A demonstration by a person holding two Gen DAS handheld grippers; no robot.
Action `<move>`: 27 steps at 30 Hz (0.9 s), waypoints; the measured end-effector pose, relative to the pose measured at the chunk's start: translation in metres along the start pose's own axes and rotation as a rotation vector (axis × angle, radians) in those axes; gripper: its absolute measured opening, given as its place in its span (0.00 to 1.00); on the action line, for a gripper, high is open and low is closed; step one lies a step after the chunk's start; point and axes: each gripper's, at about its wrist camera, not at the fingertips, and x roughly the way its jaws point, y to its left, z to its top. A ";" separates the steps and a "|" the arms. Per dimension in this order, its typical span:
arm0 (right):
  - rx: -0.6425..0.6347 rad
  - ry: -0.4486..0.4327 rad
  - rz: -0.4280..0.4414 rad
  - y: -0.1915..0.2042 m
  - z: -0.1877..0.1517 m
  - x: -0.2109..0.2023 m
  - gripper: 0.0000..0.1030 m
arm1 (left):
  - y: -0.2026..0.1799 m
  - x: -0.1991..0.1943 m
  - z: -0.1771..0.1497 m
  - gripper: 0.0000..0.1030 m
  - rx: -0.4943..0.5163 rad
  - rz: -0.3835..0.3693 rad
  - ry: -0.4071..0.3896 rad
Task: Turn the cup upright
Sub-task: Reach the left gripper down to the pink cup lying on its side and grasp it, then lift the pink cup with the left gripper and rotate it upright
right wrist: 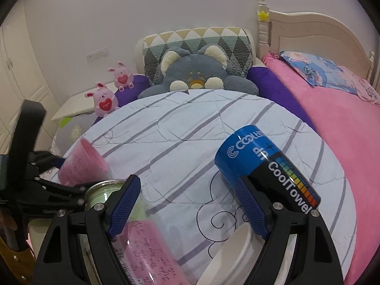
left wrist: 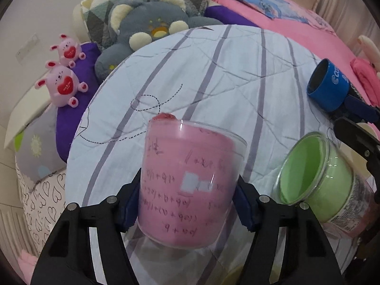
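Note:
My left gripper [left wrist: 187,201] is shut on a clear cup lined with pink paper [left wrist: 190,185], held above the striped quilt; its wide rim points away and up, with handwriting upside down. The same cup shows at the left of the right wrist view [right wrist: 83,166]. My right gripper [right wrist: 187,204] is open; a blue and black "CoolTowel" cup [right wrist: 263,166] lies tilted beside its right finger [right wrist: 251,209], outside the jaws. That cup also shows in the left wrist view [left wrist: 330,85].
A green-lined clear cup [left wrist: 318,178] lies on its side at right. Another pink-lined cup [right wrist: 152,254] lies below my right gripper. Plush toys [left wrist: 64,80], a grey bear [left wrist: 147,30] and pillows sit behind the quilt [left wrist: 213,76]. A pink blanket [right wrist: 332,130] lies to the right.

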 end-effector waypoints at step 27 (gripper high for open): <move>-0.004 -0.068 0.011 -0.004 0.001 -0.047 0.81 | -0.018 -0.082 -0.017 0.65 -0.035 0.008 -0.147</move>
